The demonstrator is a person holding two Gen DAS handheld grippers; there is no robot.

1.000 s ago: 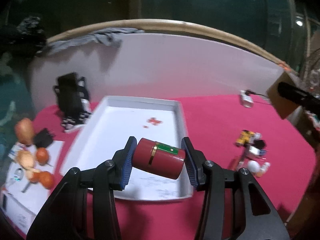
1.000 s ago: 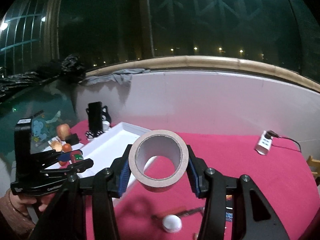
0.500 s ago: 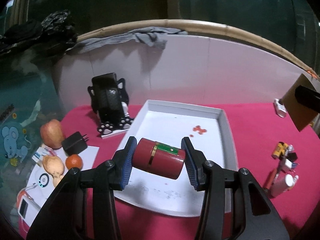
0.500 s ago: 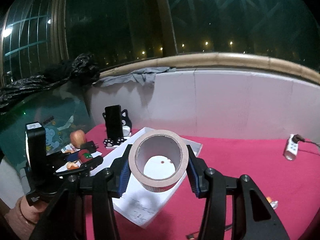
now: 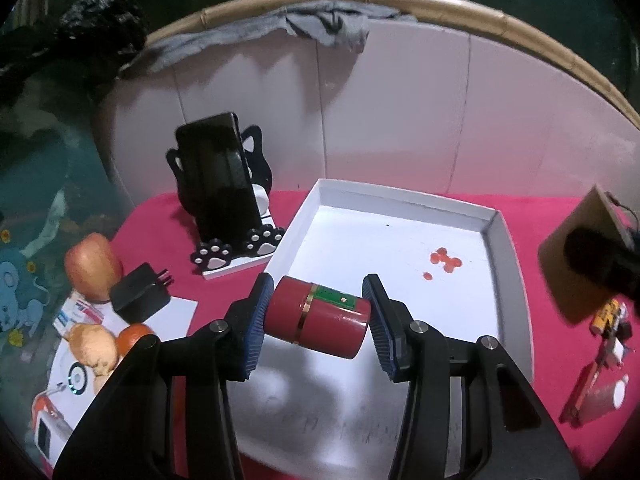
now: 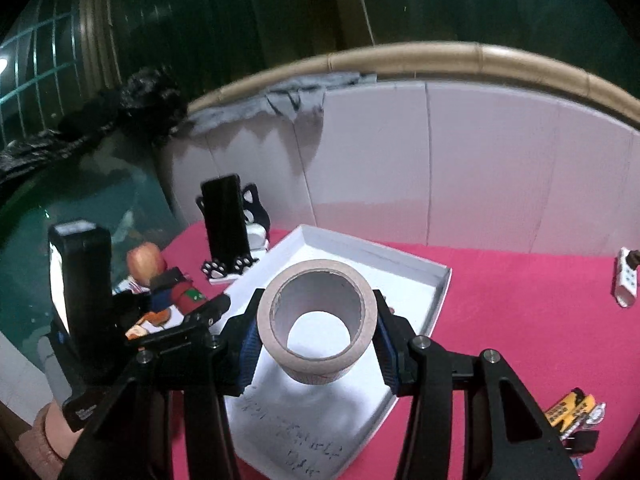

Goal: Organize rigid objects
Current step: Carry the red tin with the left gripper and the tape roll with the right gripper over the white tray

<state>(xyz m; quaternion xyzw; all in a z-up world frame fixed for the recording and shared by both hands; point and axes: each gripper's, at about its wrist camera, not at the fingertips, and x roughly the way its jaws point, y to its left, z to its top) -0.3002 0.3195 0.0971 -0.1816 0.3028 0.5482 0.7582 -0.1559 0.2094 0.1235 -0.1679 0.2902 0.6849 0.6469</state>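
Both hand-held grippers have travelled over the white tray since a second ago; it now fills the lower middle of each view instead of sitting off to one side. Red-covered bench [image 5: 560, 216] spreads across both frames, and the white tray [image 5: 400, 200] lies at centre, bare except for a few small red marks [image 5: 446, 260] toward its right.

At the lower centre of the right wrist view, the right hand-held gripper [image 6: 316, 334] is clamped on a roll of tan tape [image 6: 318, 320], hanging above the tray's near half. In the left wrist view, the left hand-held gripper [image 5: 318, 316] is clamped end to end on a red canister [image 5: 316, 322] with a gold band, above the tray's near left part. A phone stand [image 5: 224, 196] stands upper left, fruit [image 5: 92, 270] beside it.

Judging by this, the step is carrying both items to the tray. Next, each should be lowered to the floor, well apart, then released; the canister on its side may roll.
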